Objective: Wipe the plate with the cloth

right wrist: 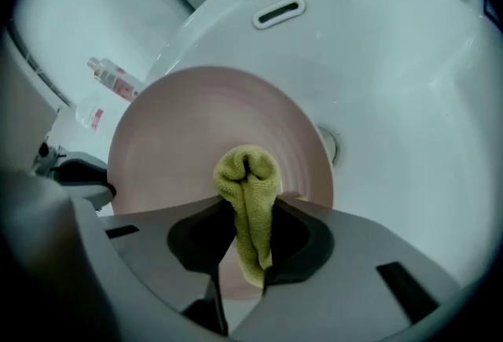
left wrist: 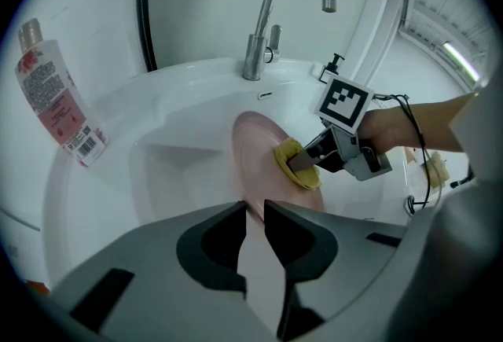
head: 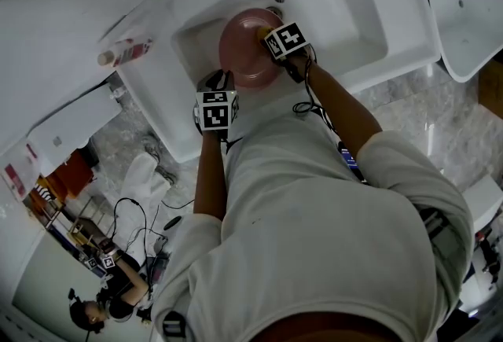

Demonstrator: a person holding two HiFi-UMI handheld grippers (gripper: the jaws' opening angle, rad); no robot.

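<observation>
Cloth [right wrist: 247, 171] meets plate [right wrist: 196, 128] just below the faucet [left wrist: 271, 26], inside the white sink [head: 354, 26]. We hold the pink plate up on its edge instead of laying it flat in the basin. We judge that this turns one face to the cloth and lets any drips fall under the faucet.

Our left gripper [left wrist: 253, 215] does the holding. Its jaws stand narrow, pinched on the plate's rim, which runs straight up between them. The pinch sits on the rim farthest from the faucet, which leaves the whole face free for wiping.

Our right gripper [left wrist: 299, 167] carries the yellow cloth, folded into a wad and clamped between its jaws, with the bunched end sticking out past the tips. That end presses on the plate's face, a little off its middle. With the wad protruding, soft fabric touches the plate and the hard jaws do not.

A bottle [left wrist: 59, 97] with a red label sits on the sink ledge, well to the left of the faucet and clear of the work. The drain [right wrist: 330, 145] shows just past the plate's rim, below the faucet.

We judge the wipe to be mid-course. The next stroke calls for firm counter-pressure from the left gripper, or the plate may twist out of the pinch.
</observation>
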